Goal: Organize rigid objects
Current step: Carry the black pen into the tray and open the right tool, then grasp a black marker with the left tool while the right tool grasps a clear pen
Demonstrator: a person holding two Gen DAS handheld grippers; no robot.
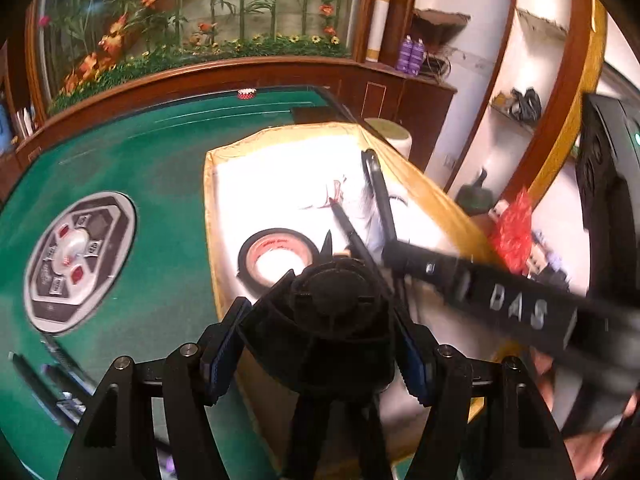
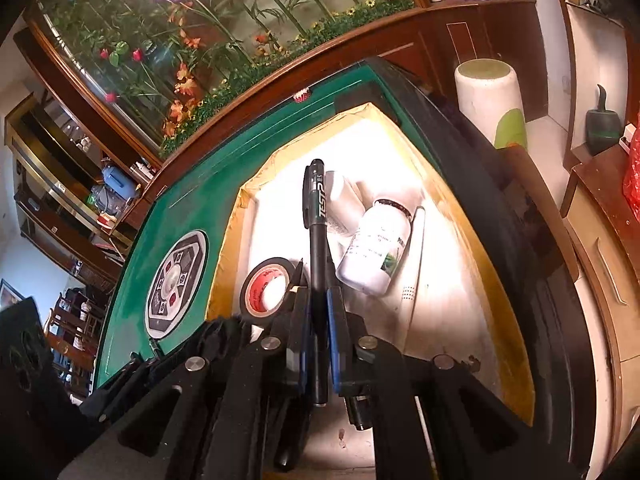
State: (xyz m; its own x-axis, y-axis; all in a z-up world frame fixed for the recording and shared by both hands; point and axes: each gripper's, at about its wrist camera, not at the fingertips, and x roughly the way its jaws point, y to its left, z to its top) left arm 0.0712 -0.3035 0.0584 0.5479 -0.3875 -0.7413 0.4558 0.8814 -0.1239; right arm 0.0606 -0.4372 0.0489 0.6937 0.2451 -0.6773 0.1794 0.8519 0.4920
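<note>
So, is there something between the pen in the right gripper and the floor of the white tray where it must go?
Partly. The right gripper holds the black pen over the tray. Under its tip lie two white bottles, with a tape roll beside it on the left. Bare floor shows further right.

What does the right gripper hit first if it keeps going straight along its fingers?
Probably the white bottles lying in the tray just past the right gripper; its held pen would touch first. Depth is unclear.
</note>
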